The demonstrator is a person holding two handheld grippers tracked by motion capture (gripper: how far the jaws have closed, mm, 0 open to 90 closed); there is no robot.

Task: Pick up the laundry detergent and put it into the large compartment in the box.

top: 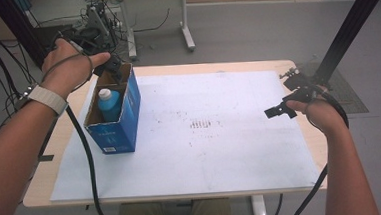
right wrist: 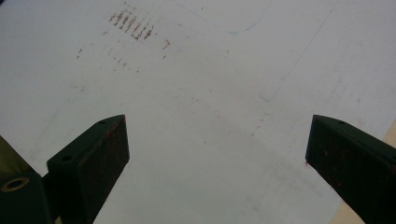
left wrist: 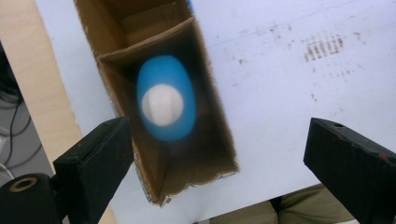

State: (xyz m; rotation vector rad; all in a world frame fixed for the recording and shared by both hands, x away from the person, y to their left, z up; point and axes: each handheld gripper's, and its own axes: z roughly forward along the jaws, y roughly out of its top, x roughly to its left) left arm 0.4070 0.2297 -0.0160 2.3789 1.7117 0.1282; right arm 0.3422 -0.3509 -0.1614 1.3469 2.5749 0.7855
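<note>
Hovering above the far end of the blue carton point(top: 122, 122), the left claw point(top: 112, 65) looks straight down into it, jaws spread wide and holding nothing. The blue bottle point(left wrist: 166, 104) w/ white cap point(left wrist: 162, 104) stands upright inside the near compartment of the carton, behind a cardboard divider point(left wrist: 144, 40); its long axis runs vertical, i.e. pointing up at the claw. In the left gripper view the bottle sits below and a bit left of the middle between the jaws, so I judge the claw must shift slightly that way, then go down along the bottle axis.

Right claw point(top: 279, 111) is also wide open and empty, over the white sheet point(top: 221, 150) at the right side of the worktop point(top: 315, 147), well apart from the carton. Left hand point(top: 68, 67) is clearly the nearer one, approx. right over the carton.
</note>
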